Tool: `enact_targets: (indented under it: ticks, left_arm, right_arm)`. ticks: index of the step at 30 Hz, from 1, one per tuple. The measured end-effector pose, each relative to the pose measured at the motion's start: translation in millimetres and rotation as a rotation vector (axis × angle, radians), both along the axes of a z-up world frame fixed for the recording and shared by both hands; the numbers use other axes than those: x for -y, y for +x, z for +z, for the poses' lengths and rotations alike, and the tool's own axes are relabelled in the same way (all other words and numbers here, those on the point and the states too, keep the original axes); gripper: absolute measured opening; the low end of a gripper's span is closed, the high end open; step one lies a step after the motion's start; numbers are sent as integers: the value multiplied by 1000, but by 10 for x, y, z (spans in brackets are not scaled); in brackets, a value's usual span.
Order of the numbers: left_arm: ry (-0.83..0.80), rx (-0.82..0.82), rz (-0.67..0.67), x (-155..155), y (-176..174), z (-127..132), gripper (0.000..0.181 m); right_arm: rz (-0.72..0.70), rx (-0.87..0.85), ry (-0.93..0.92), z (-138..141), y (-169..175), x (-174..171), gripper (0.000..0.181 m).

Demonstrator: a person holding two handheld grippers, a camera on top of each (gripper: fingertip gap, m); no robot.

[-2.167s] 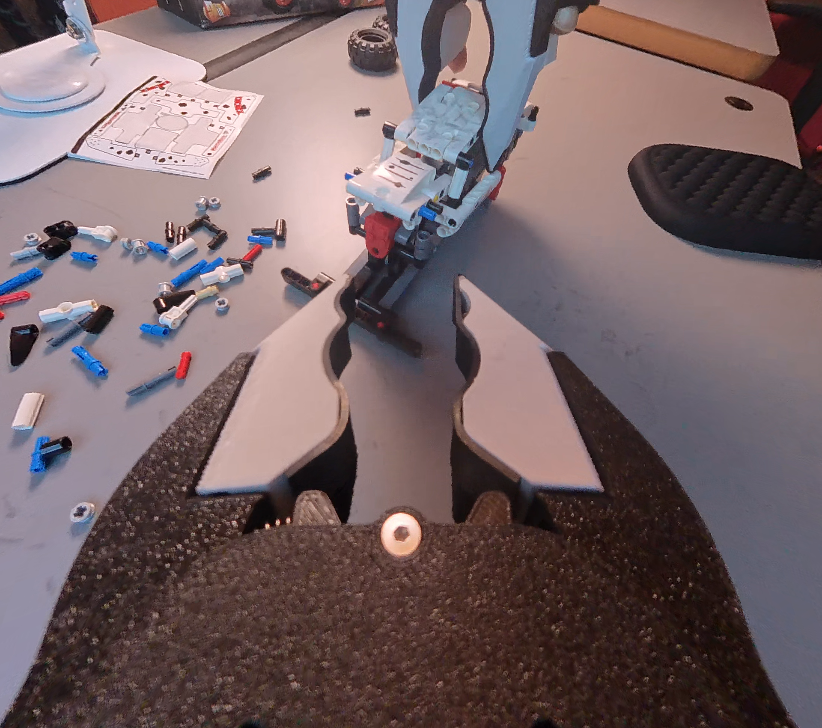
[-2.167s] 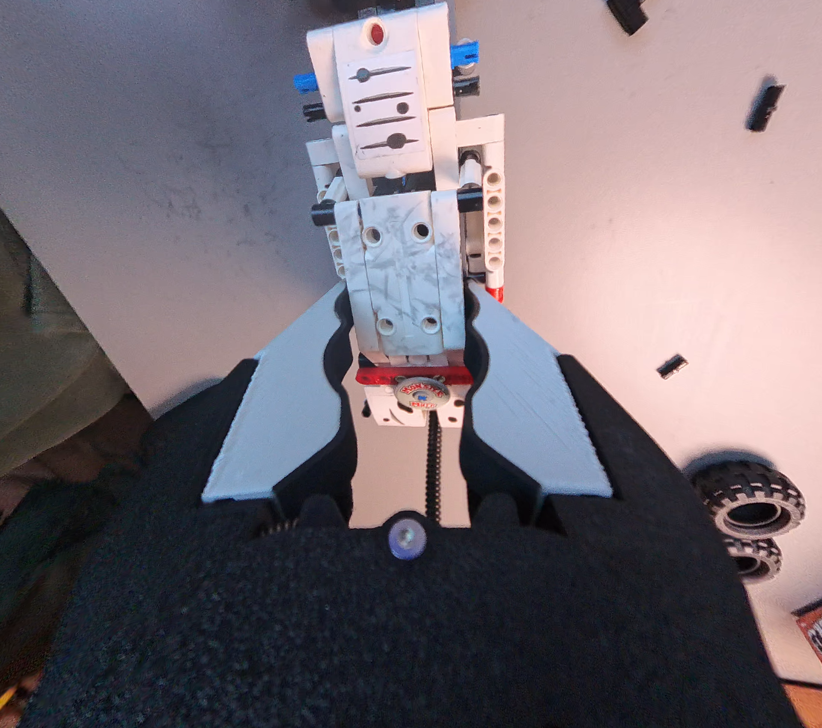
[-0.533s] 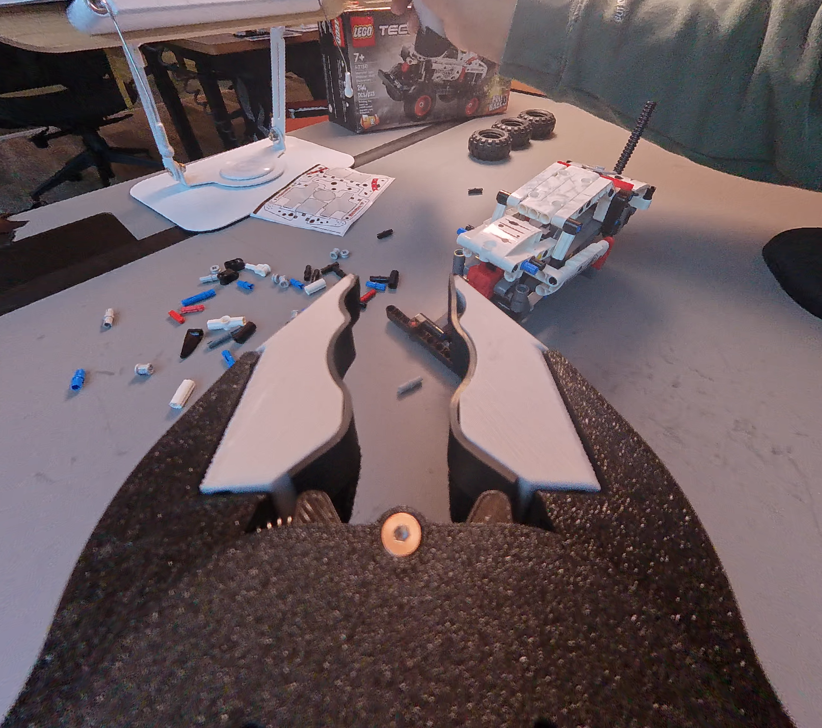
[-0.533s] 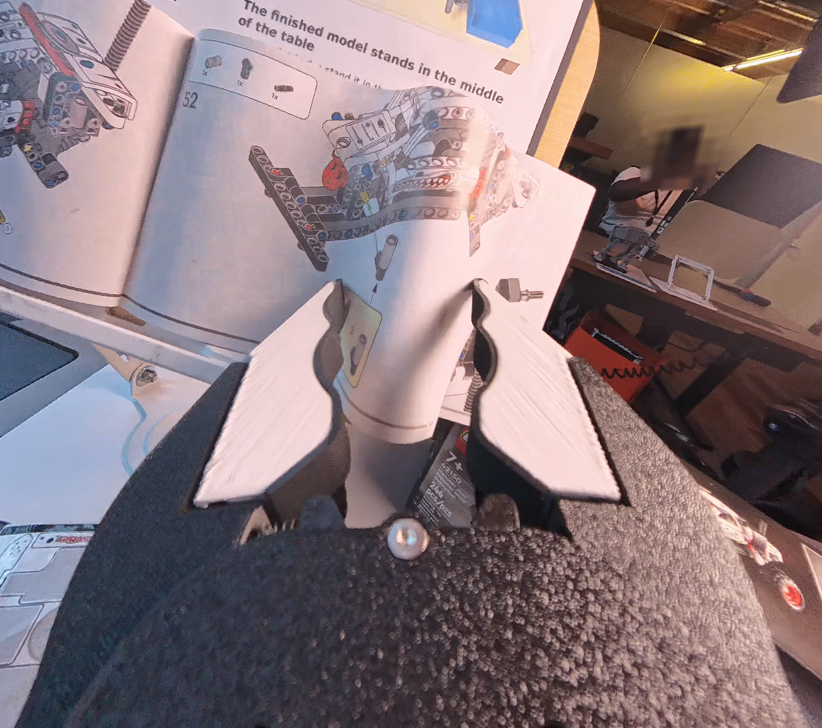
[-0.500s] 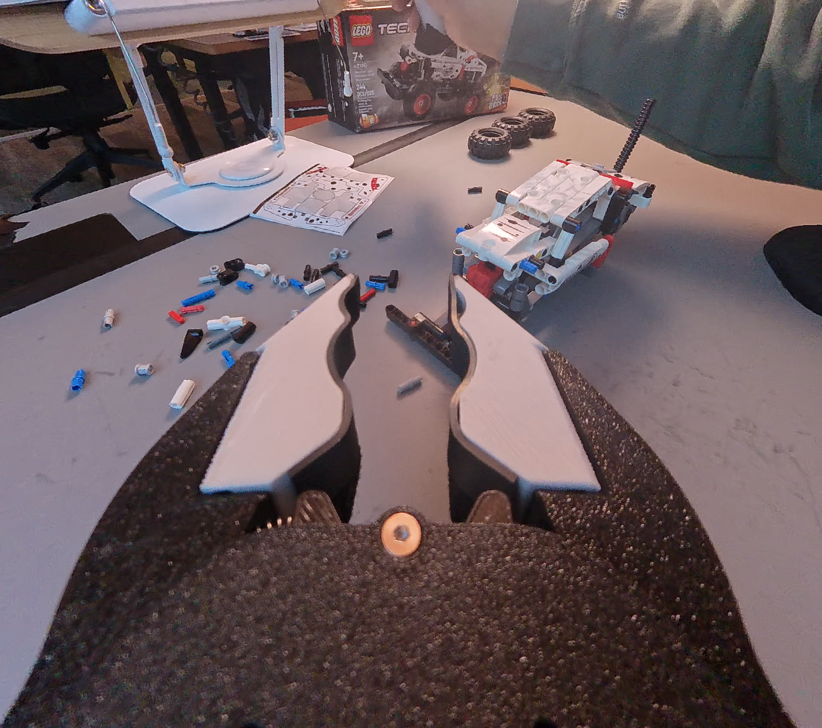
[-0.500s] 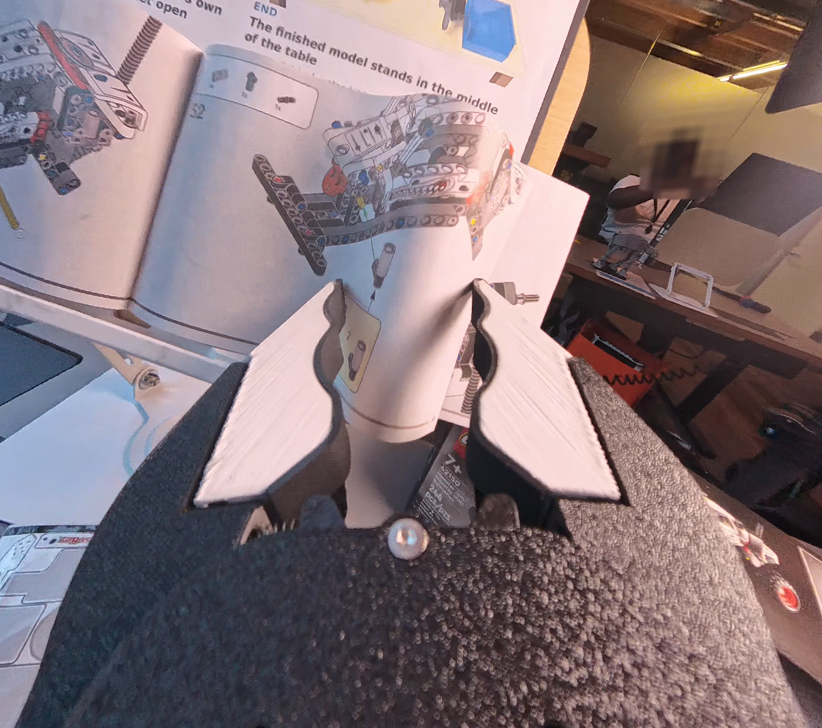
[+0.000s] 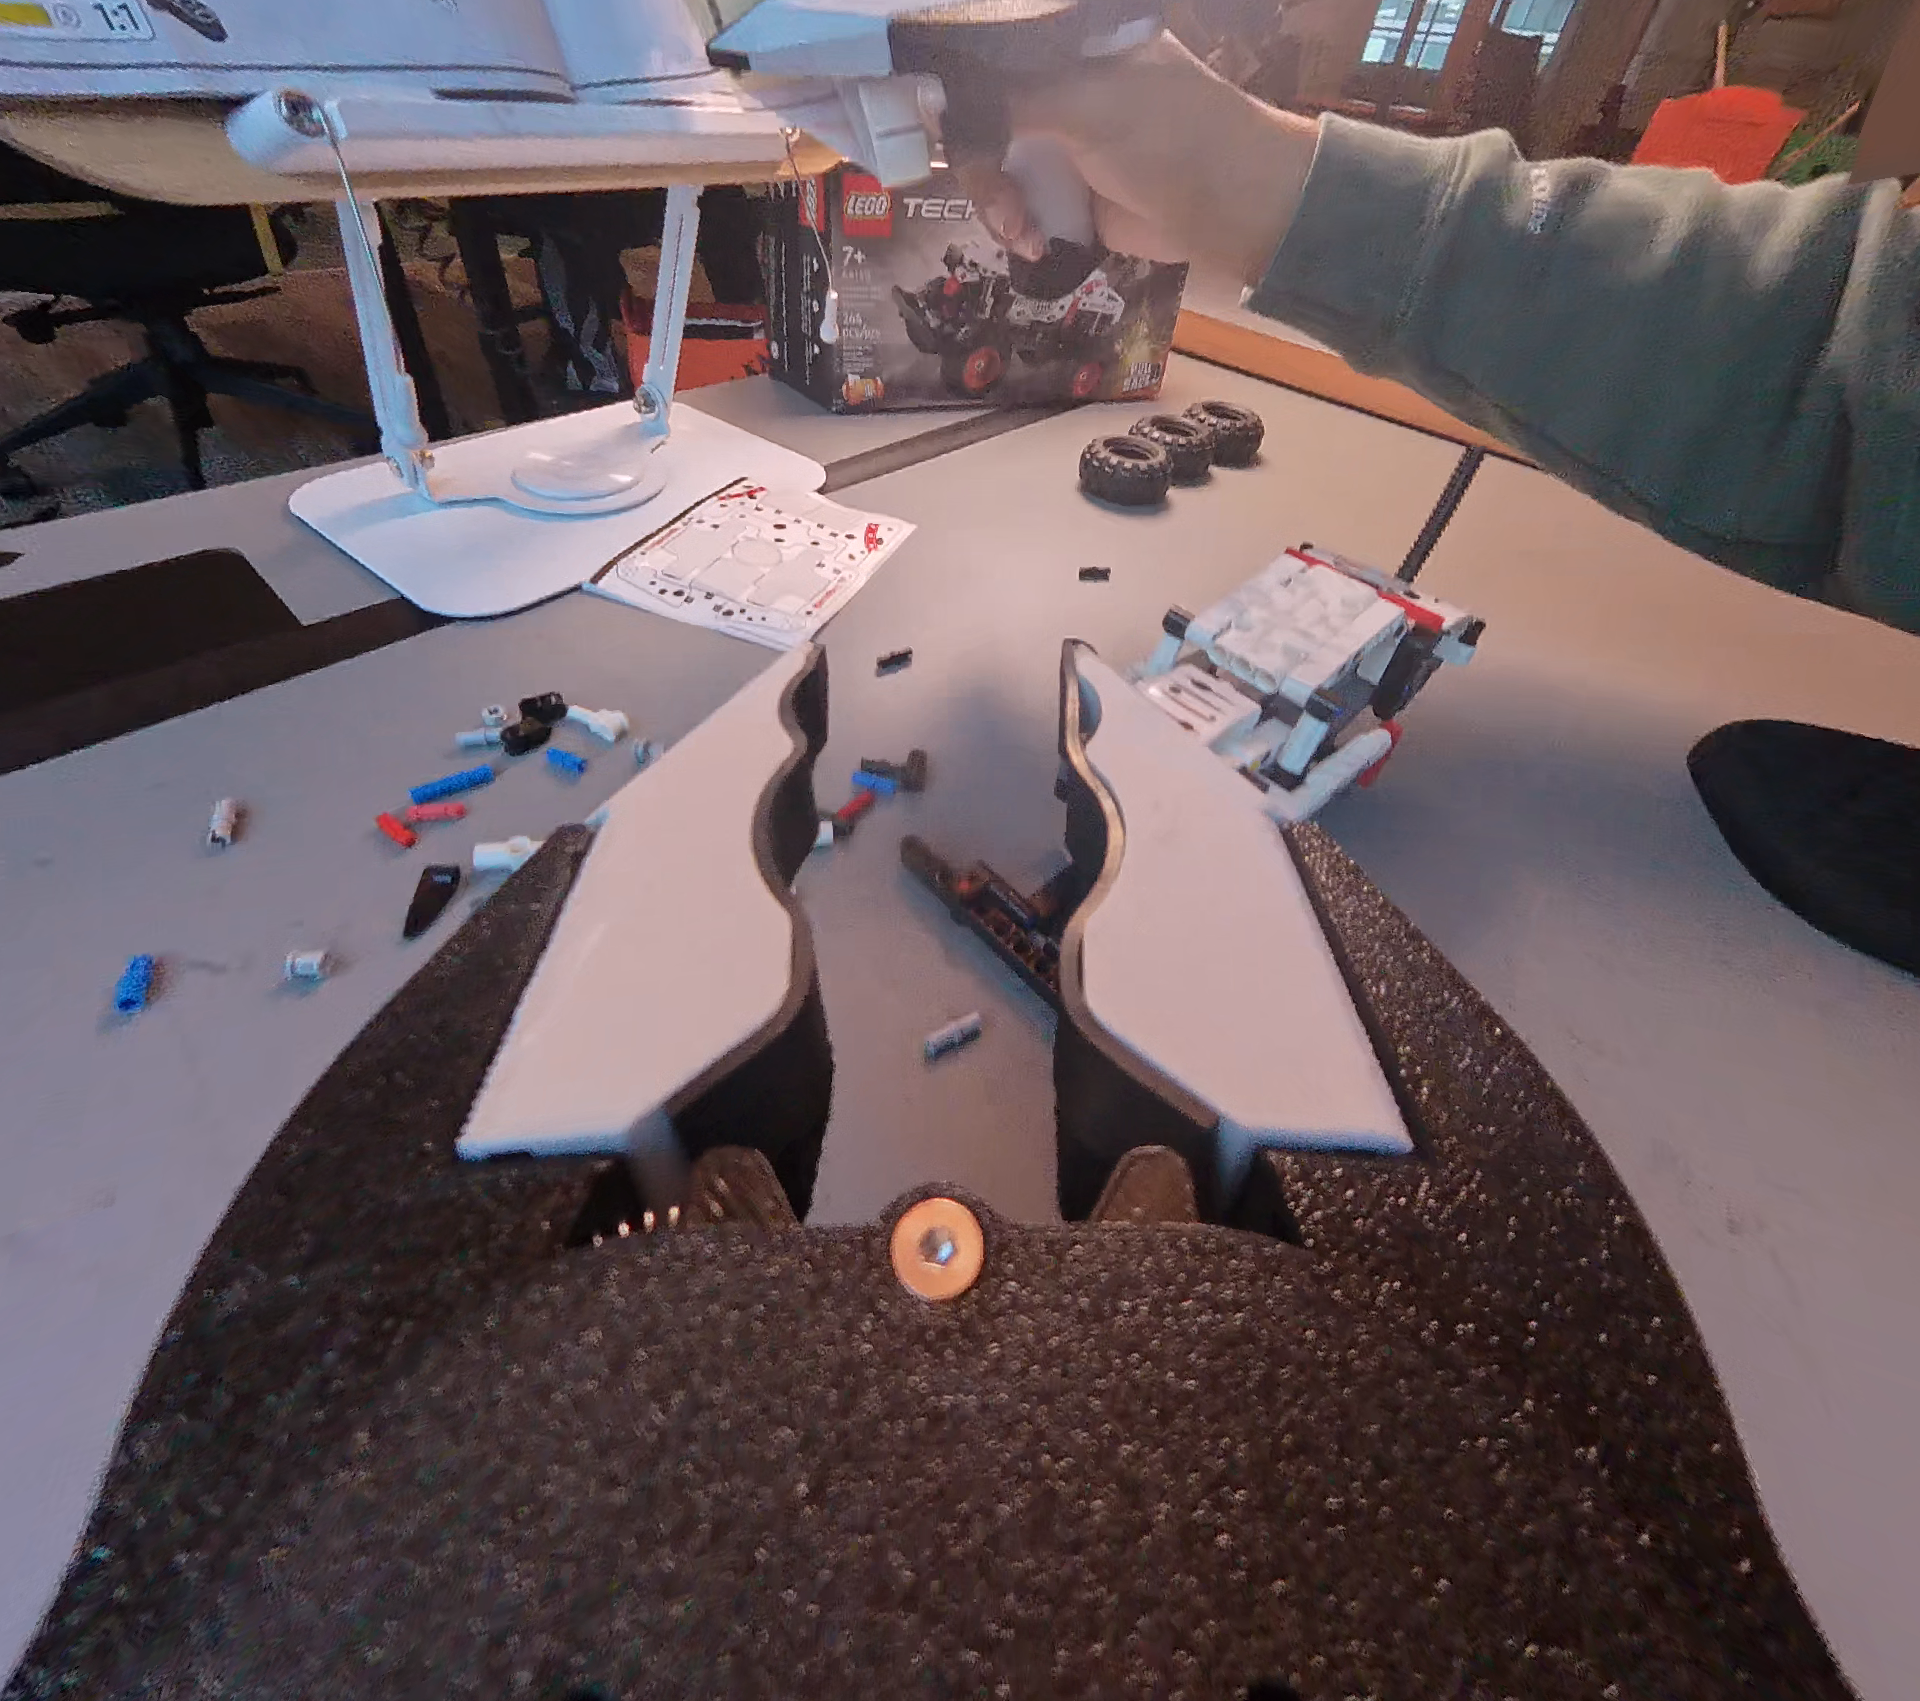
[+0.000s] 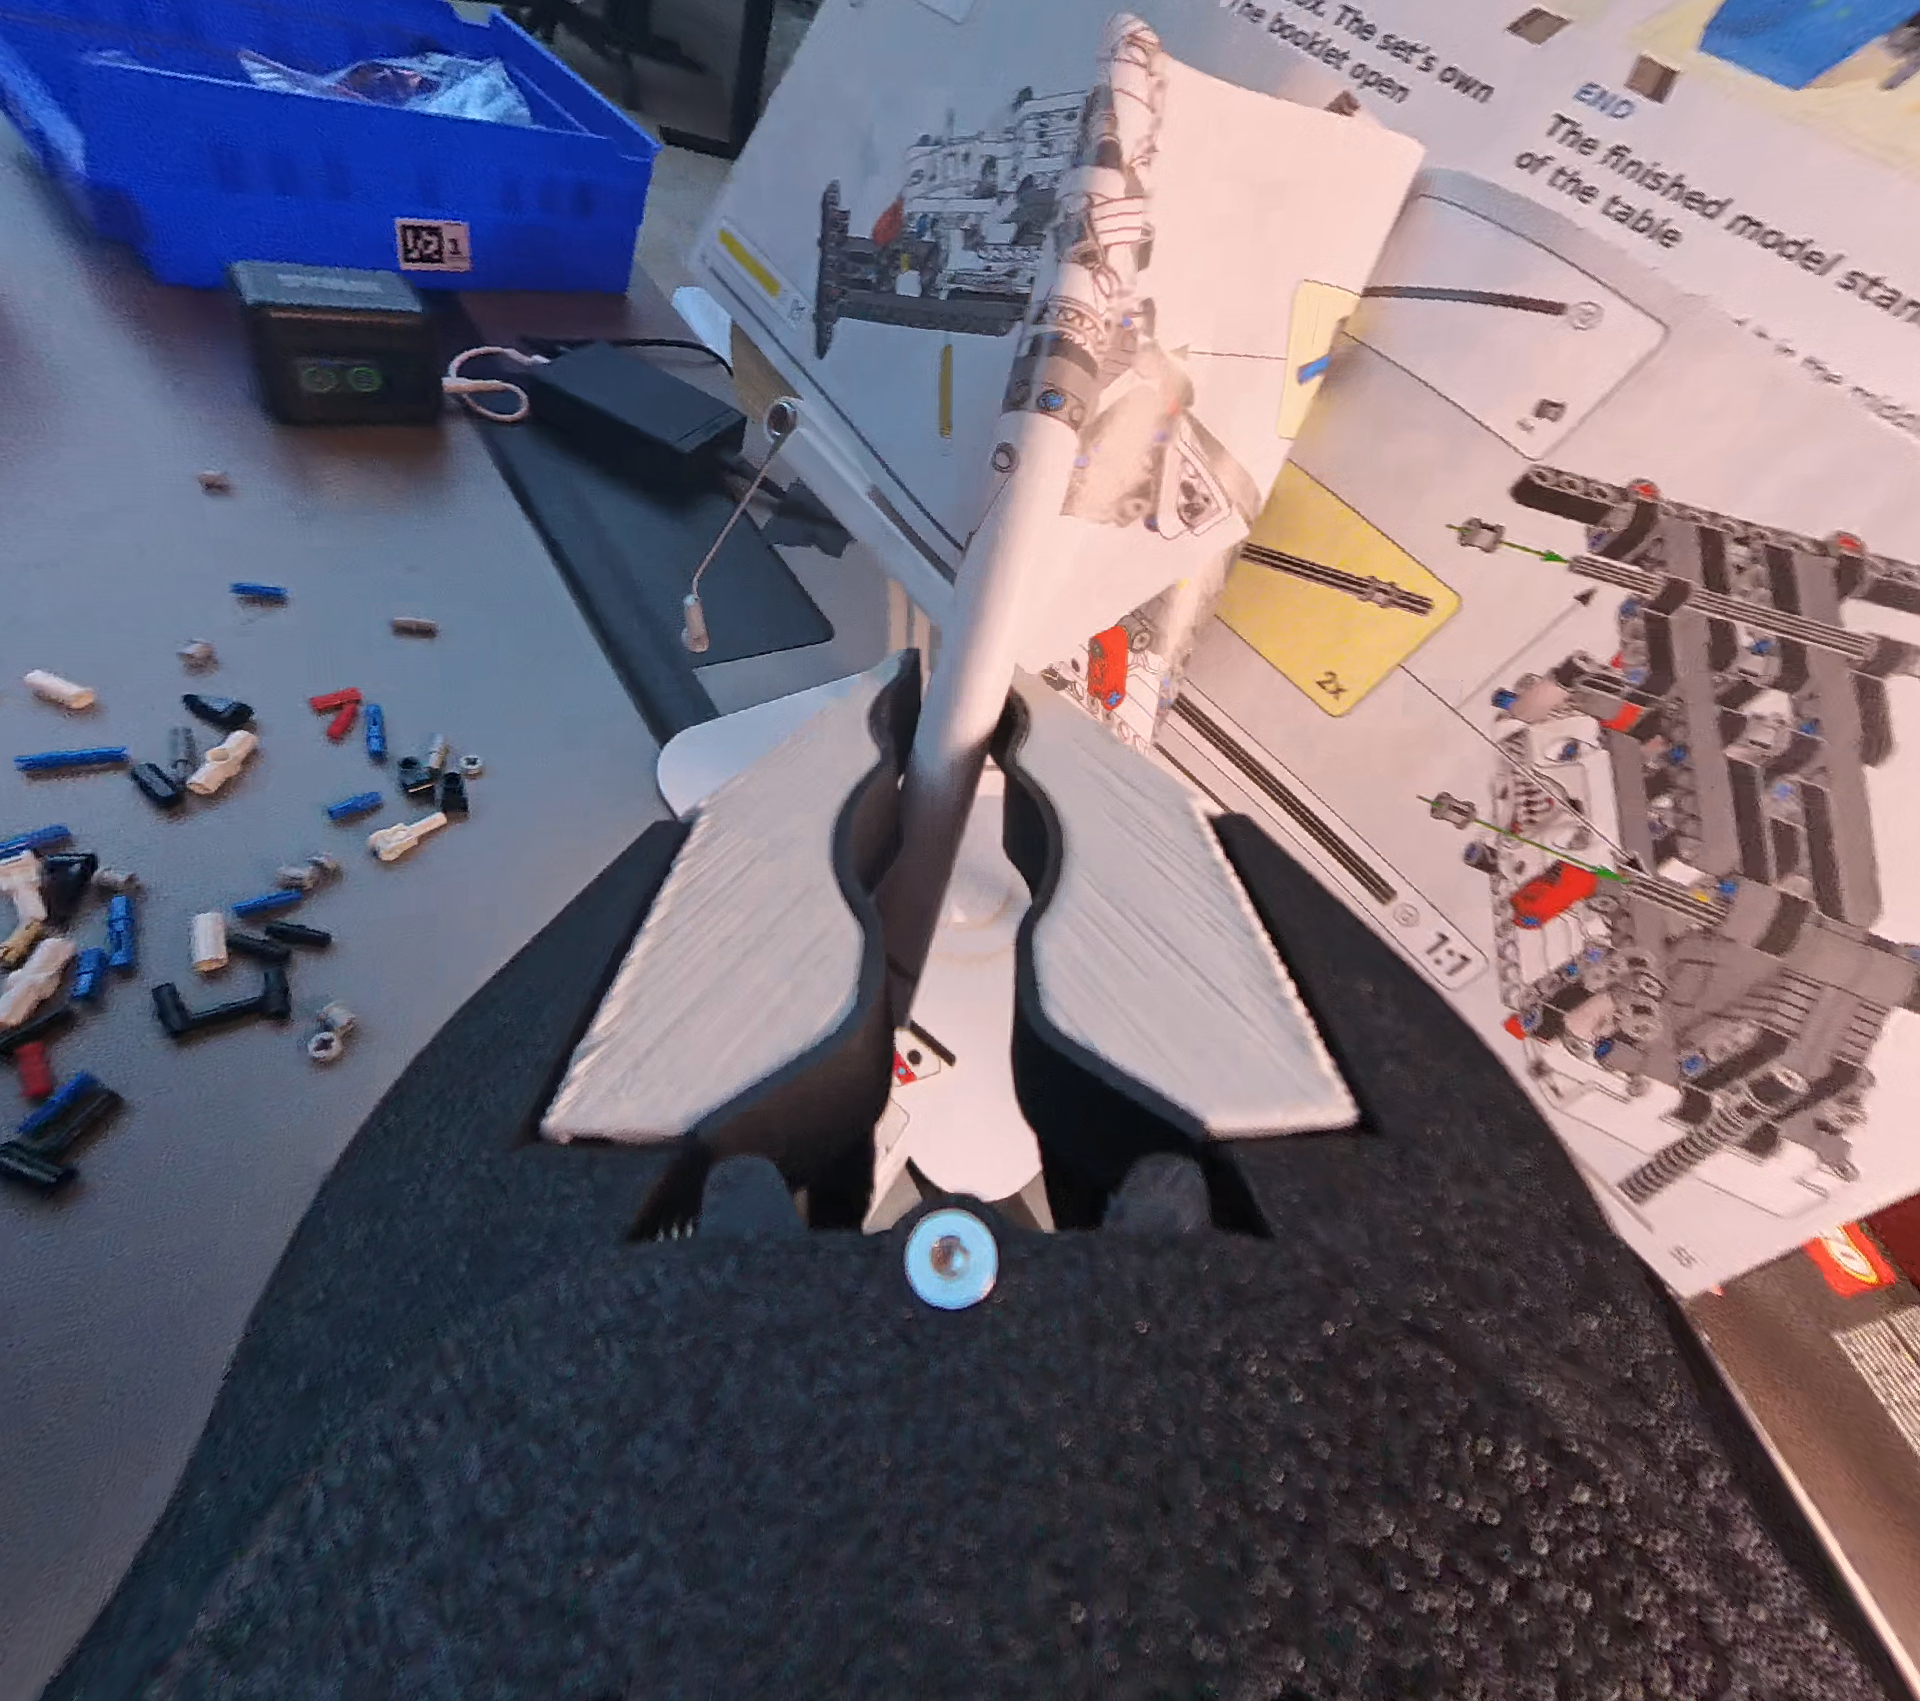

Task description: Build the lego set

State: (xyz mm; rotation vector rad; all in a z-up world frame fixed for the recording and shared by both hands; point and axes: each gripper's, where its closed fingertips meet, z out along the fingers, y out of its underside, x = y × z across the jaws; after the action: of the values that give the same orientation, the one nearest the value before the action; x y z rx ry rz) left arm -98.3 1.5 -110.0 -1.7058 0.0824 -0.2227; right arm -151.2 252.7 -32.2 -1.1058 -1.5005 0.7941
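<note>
Nearest the left wrist camera, the left claw (image 7: 940, 716) hangs above the grey bench (image 7: 1455, 1080) with its jaws apart and nothing between them. Just beyond its tips lie a dark studded beam (image 7: 987, 908) and a small grey pin (image 7: 953, 1034); to the left, loose pins and connectors (image 7: 457, 794) are scattered. Right of the claw rests the partly built white truck body (image 7: 1299, 695), wheel-less, with a black ribbed rod rising at its rear. Farther off sit three tyres (image 7: 1172, 446), a sticker sheet (image 7: 753, 565), the set's box (image 7: 977, 311) and a white book stand (image 7: 540, 498).

Judged from this, the body is well advanced; wheels and many small parts remain.

The right wrist view alone shows the right claw (image 8: 961, 701) closed on a lifted page (image 8: 1049, 446) of the instruction booklet (image 8: 1558, 612), apparently mid-turn, plus a blue bin (image 8: 312, 145) beyond. The left view alone shows the truck body and a person's sleeve (image 7: 1621, 321).
</note>
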Motion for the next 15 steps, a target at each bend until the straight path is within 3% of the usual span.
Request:
enact_targets:
  ticks: [2, 3, 5, 8, 12, 15]
  left_arm:
    - [24, -4, 0, -144, -65, 172, 46]
    - [46, -14, 2, -233, -105, 277, 46]
    - [77, -19, 6, -441, -195, 468, 47]
    - [99, 8, 34, -780, -377, 677, 47]
    - [130, 89, 71, -1194, -681, 786, 51]
    - [124, 196, 78, -1447, -925, 757, 62]
  right_arm:
    - [31, 19, -18, -10, -78, 131, 30]
    - [45, 32, -28, -15, -125, 188, 31]
    - [76, 60, -34, -34, -223, 287, 14]
    - [128, 89, -73, -43, -390, 452, 14]
    - [157, 89, -108, 6, -634, 600, 35]
    - [265, 97, -128, 19, -736, 825, 50]
